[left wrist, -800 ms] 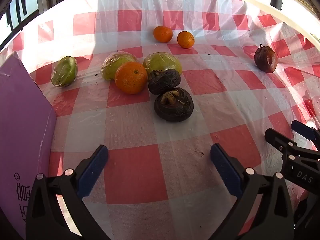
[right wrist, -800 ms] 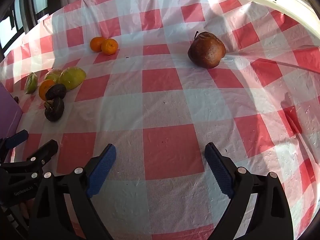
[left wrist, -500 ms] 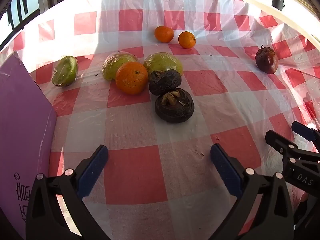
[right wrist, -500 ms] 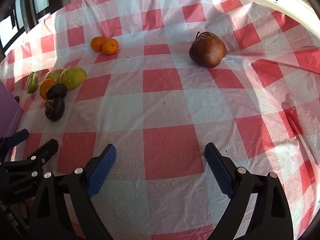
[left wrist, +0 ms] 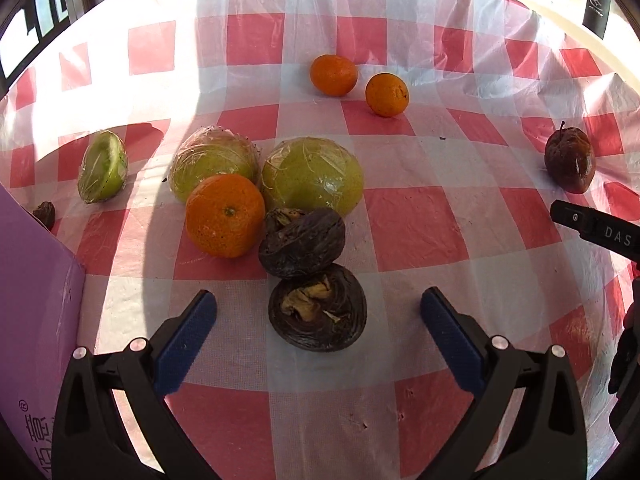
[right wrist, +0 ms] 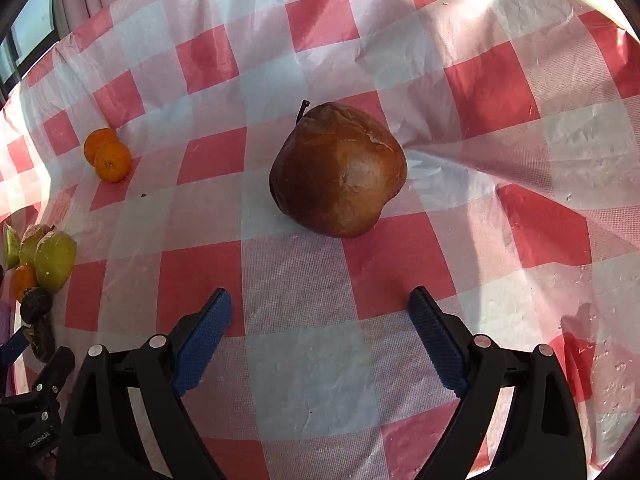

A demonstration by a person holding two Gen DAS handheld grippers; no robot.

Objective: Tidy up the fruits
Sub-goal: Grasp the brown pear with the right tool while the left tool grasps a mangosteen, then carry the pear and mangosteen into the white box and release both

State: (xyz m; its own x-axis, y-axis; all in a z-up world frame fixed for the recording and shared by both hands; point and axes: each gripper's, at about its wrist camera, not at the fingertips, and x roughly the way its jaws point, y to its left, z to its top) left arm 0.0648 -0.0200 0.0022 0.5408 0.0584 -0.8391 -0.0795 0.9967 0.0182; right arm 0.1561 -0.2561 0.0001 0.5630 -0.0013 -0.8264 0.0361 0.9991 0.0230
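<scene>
My left gripper [left wrist: 318, 300] is open, its blue pads on either side of a dark shrivelled fruit [left wrist: 317, 307] on the checked cloth. A second dark fruit [left wrist: 302, 242] touches it behind, beside a large orange [left wrist: 225, 215] and two wrapped green fruits [left wrist: 312, 174] [left wrist: 214, 158]. A wrapped green wedge [left wrist: 103, 166] lies at the left. Two small oranges [left wrist: 333, 75] [left wrist: 387, 94] lie farther back. My right gripper [right wrist: 320, 298] is open and empty, just short of a brown rotten apple [right wrist: 339, 170], which also shows in the left wrist view [left wrist: 570, 160].
A purple box [left wrist: 32, 320] stands at the left edge, with a small dark scrap [left wrist: 44, 214] behind it. The red and white checked tablecloth [right wrist: 520, 92] is wrinkled around the apple. A dark bottle [left wrist: 596, 8] stands beyond the table's far right.
Both grippers have moved forward. The left one has closed in on the near dark fruit; the right one has closed in on the brown apple. Both stay open.
</scene>
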